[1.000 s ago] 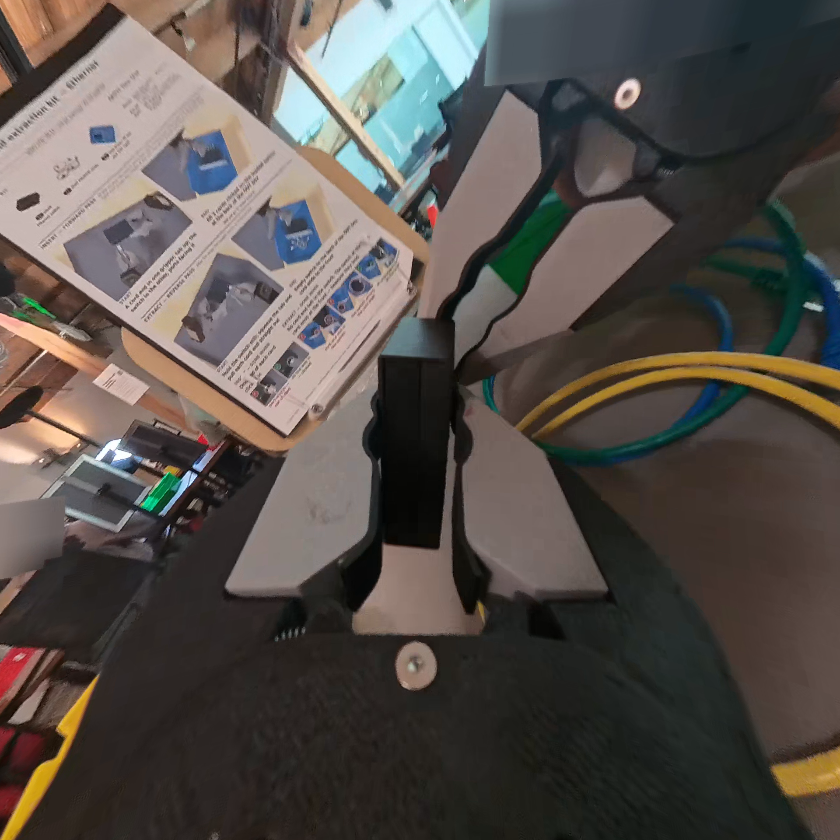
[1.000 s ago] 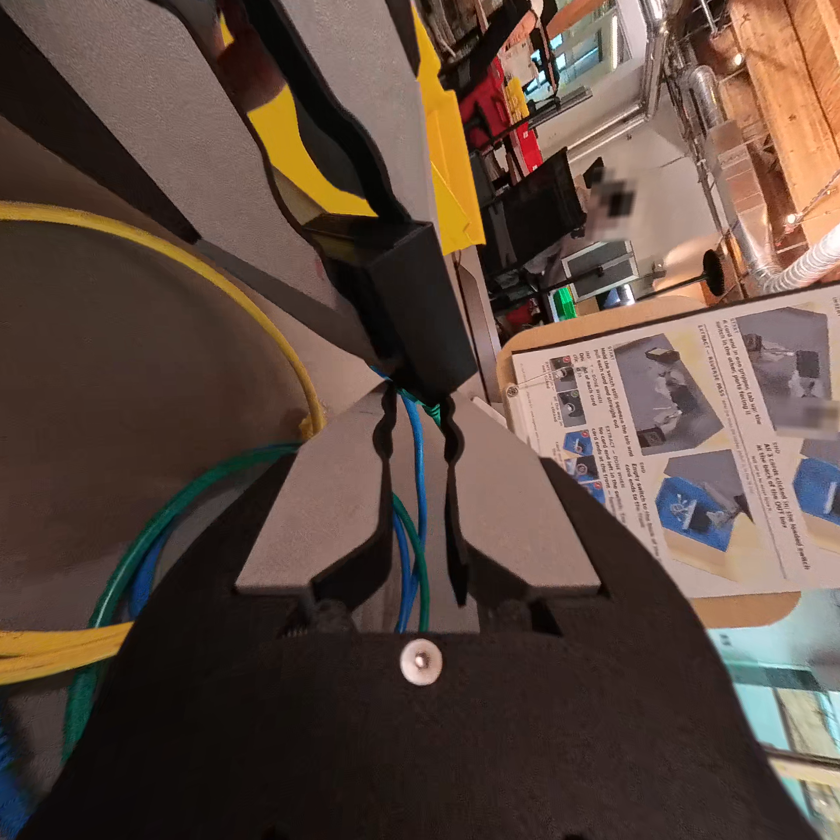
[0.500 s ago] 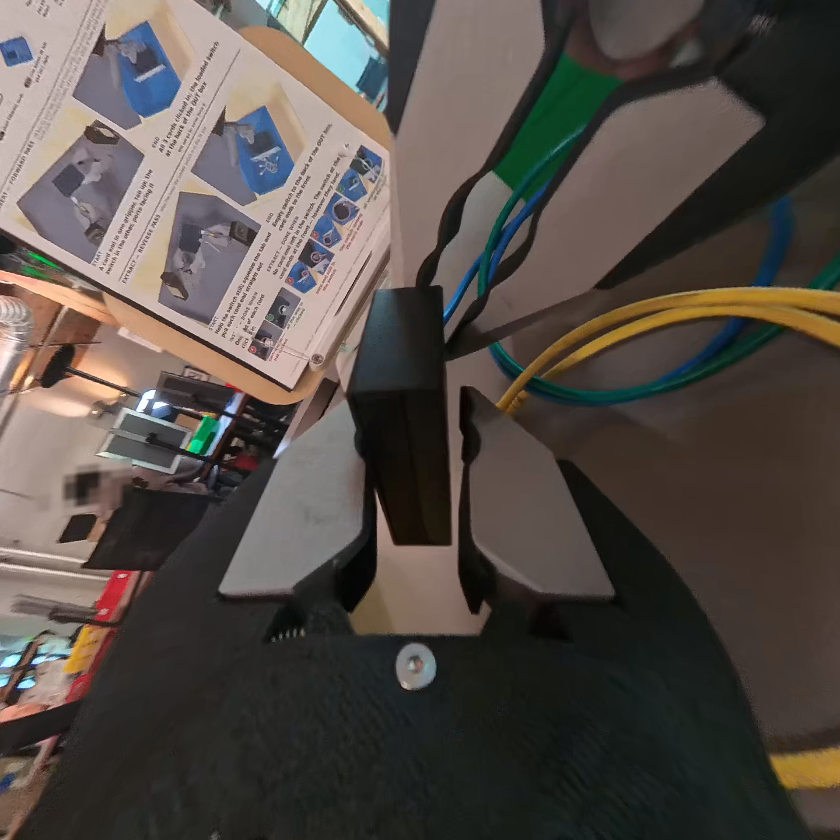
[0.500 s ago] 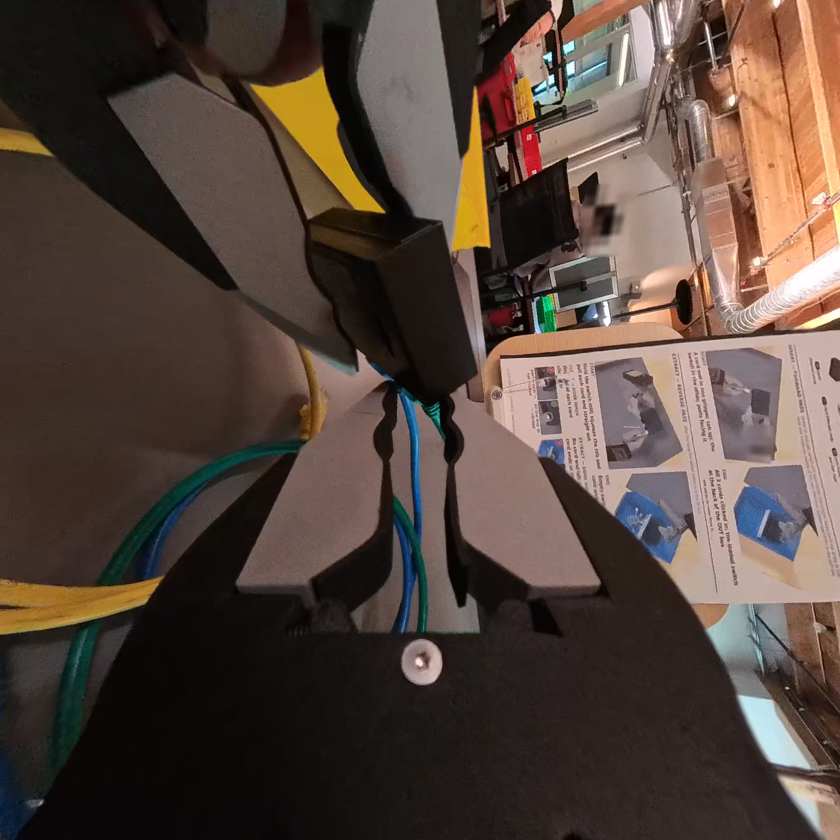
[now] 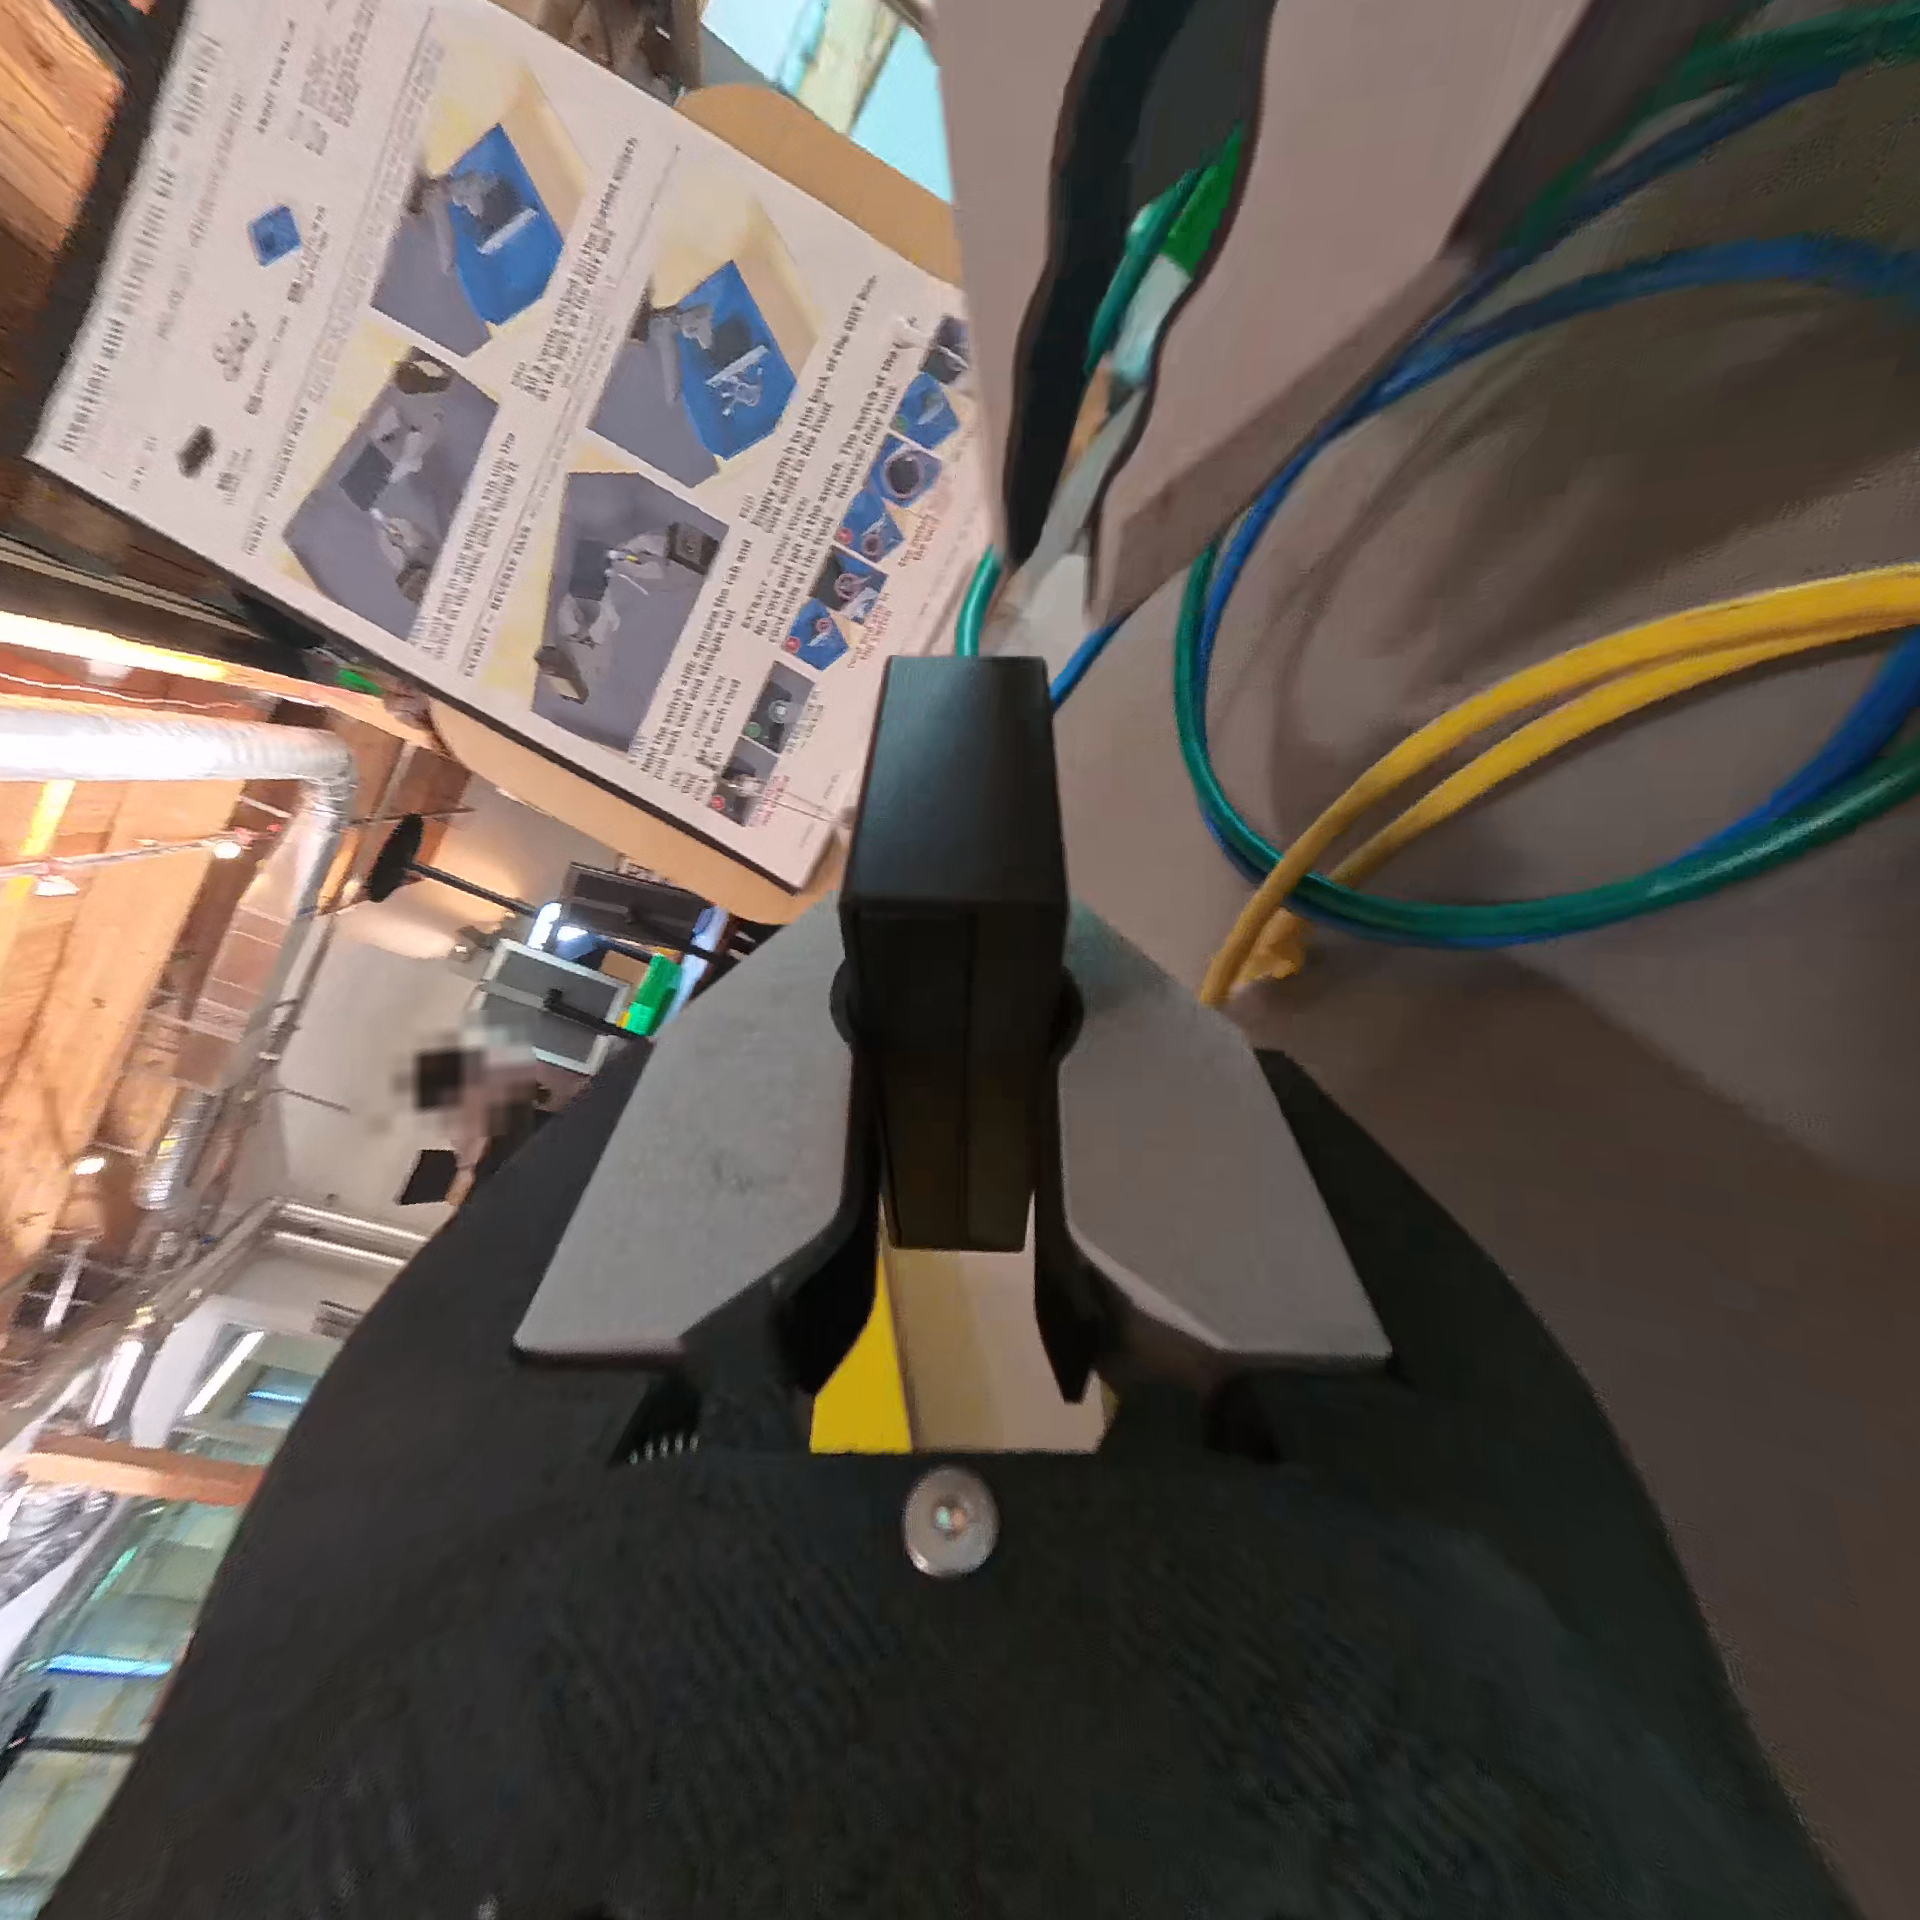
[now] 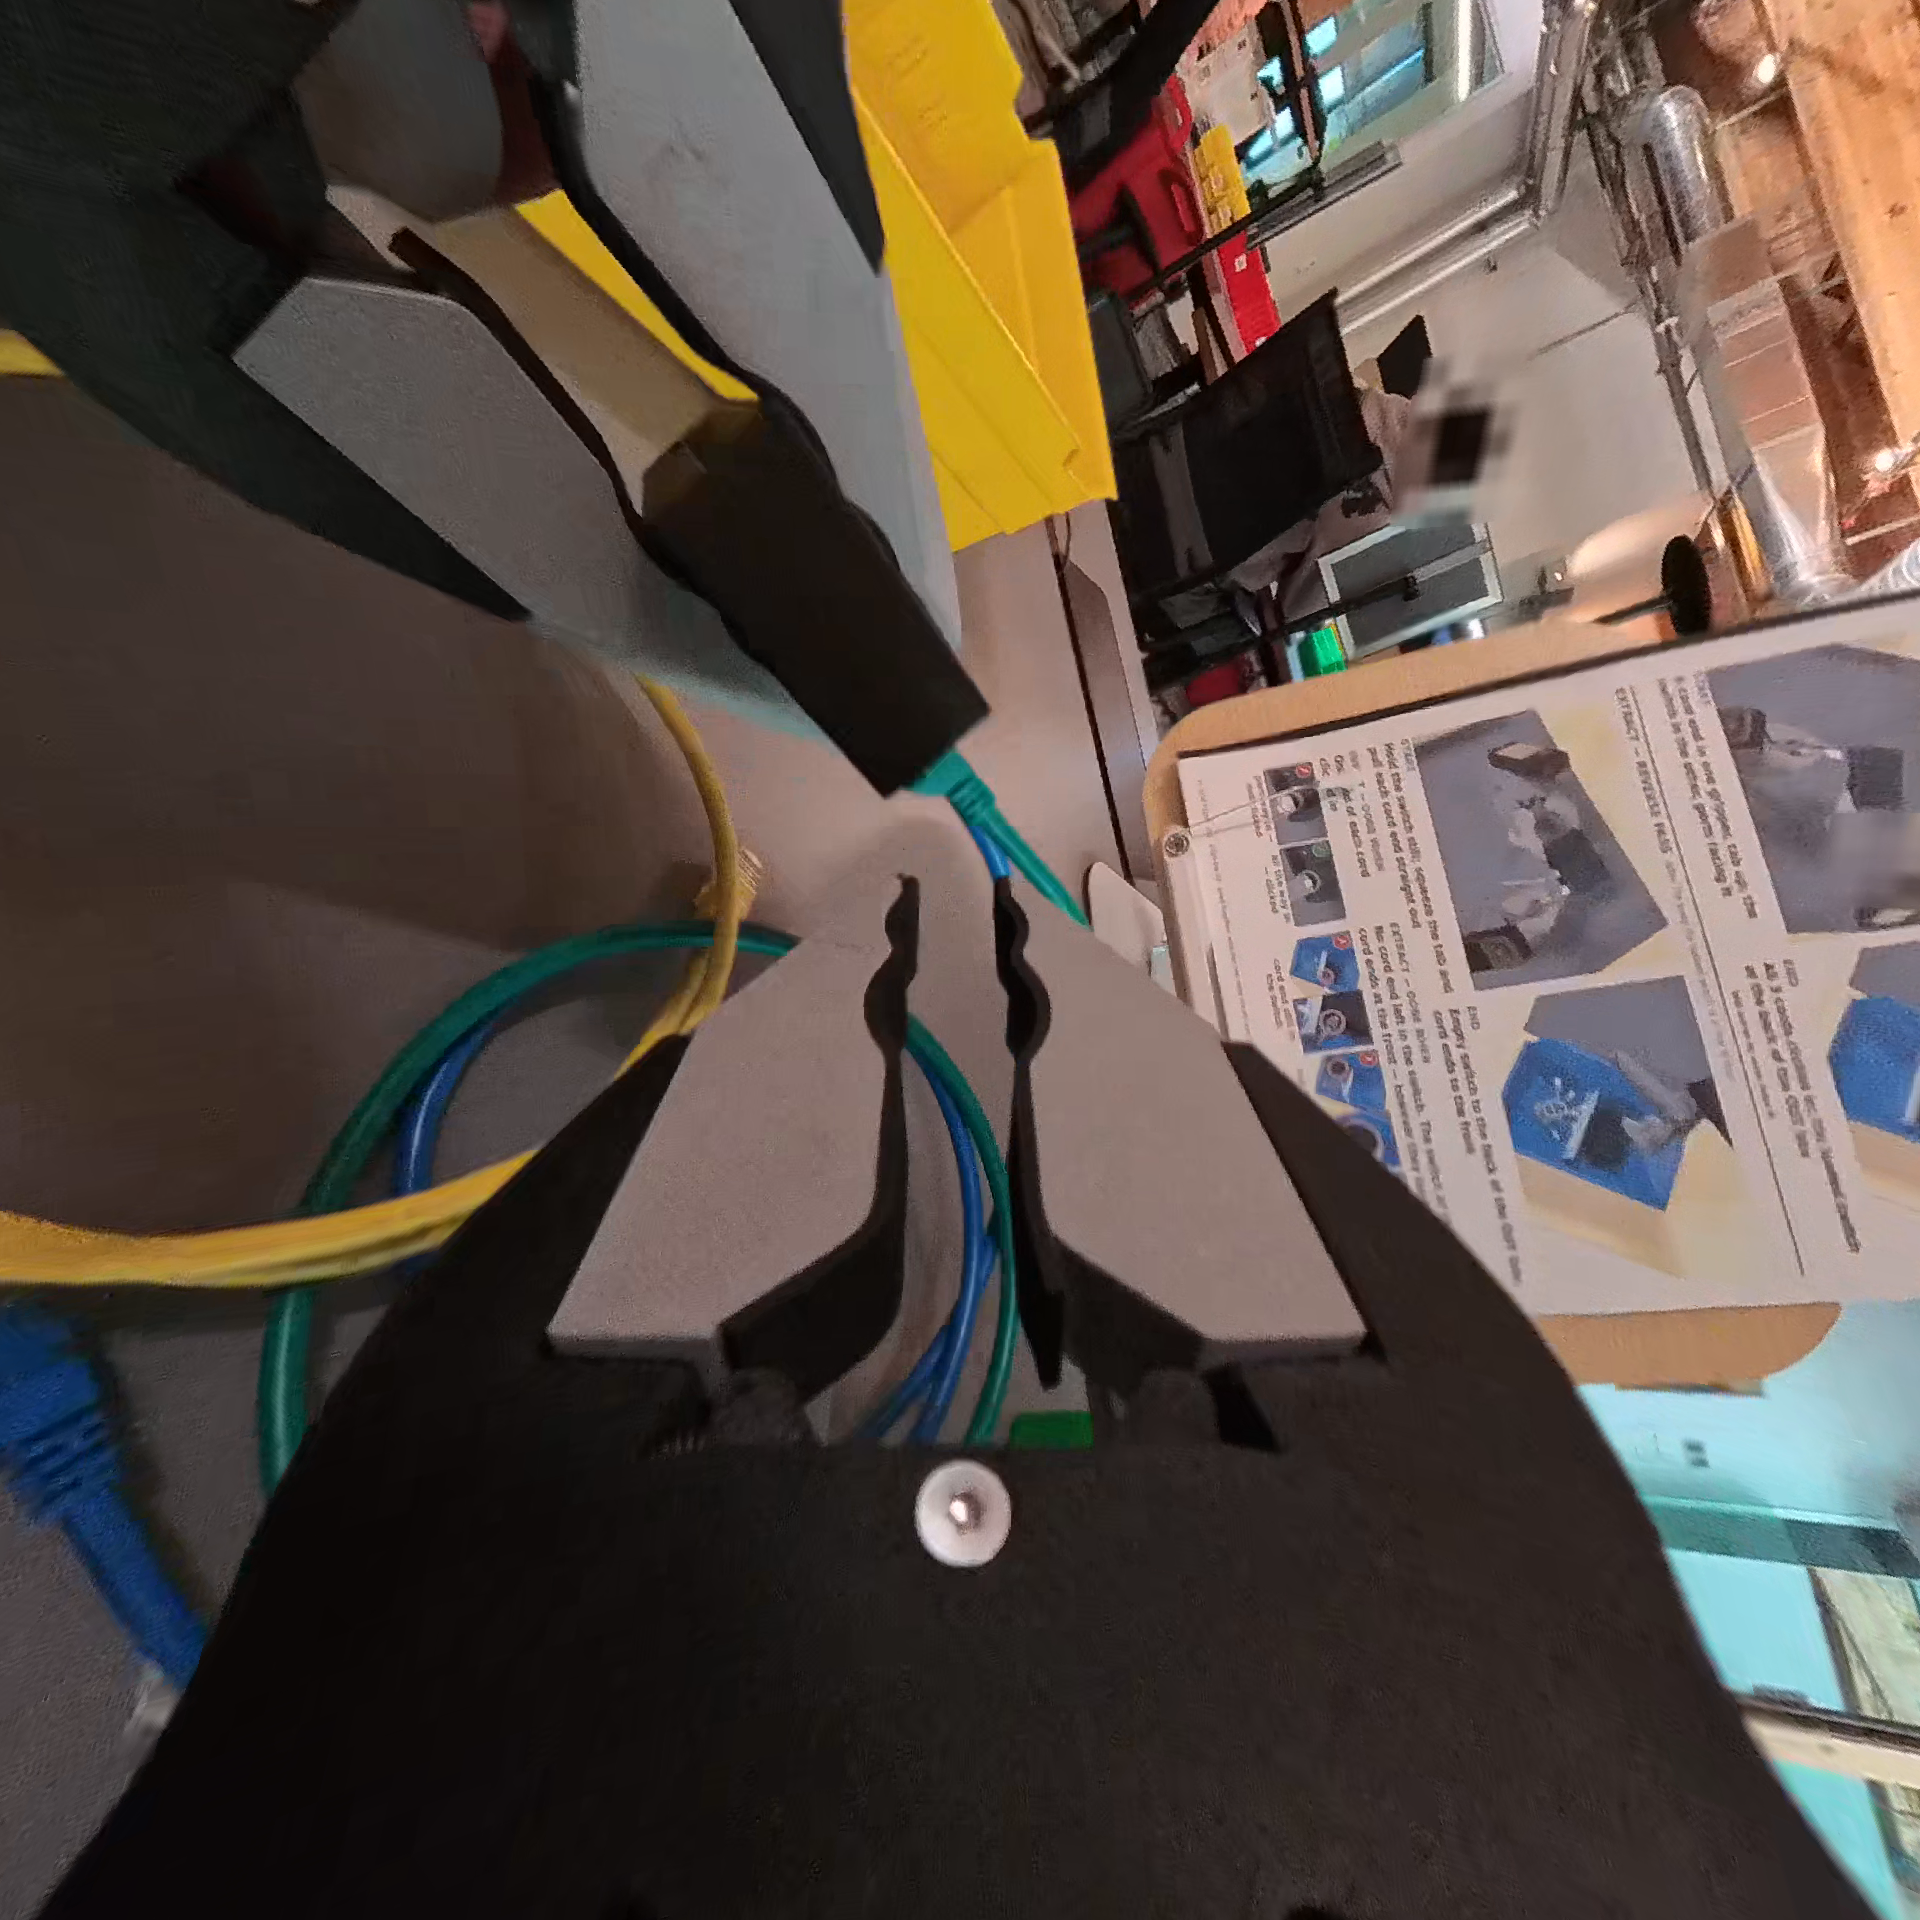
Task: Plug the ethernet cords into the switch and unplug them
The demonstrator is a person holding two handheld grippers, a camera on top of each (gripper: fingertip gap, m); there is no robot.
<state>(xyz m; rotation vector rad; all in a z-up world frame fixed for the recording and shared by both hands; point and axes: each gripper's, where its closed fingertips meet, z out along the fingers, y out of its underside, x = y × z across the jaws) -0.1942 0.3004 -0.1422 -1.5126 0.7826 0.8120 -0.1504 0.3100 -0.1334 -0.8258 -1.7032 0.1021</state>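
Left wrist view: we find the left gripper [image 5: 956, 997] clenched on the switch [image 5: 958, 904], a small black rectangular box held edge-on between both fingers, with a seam running down its near face. It stands up past the fingertips. Beyond it, the right gripper [image 5: 1049, 582] shows at the far top, blurred. A green cord [image 5: 1507, 920] and a blue cord [image 5: 1455, 343] loop over the grey table [image 5: 1558, 1143] to the right, and both rise toward the switch's far end. A yellow cord [image 5: 1507, 696] lies on the right, its free plug end resting on the table just right of the left gripper. An instruction sheet [image 5: 540, 416] on a wooden board stands far left.

Right wrist view: we see the right gripper [image 6: 954, 935] with its jaws nearly closed, a narrow gap between them. The blue and green cords pass through that gap; whether they are pinched we cannot tell. The switch [image 6: 831, 623] sits just beyond the fingertips, held by the left gripper [image 6: 665, 488], with a green plug boot [image 6: 971, 795] seated in its near end. A yellow bin [image 6: 977, 270] lies far behind.
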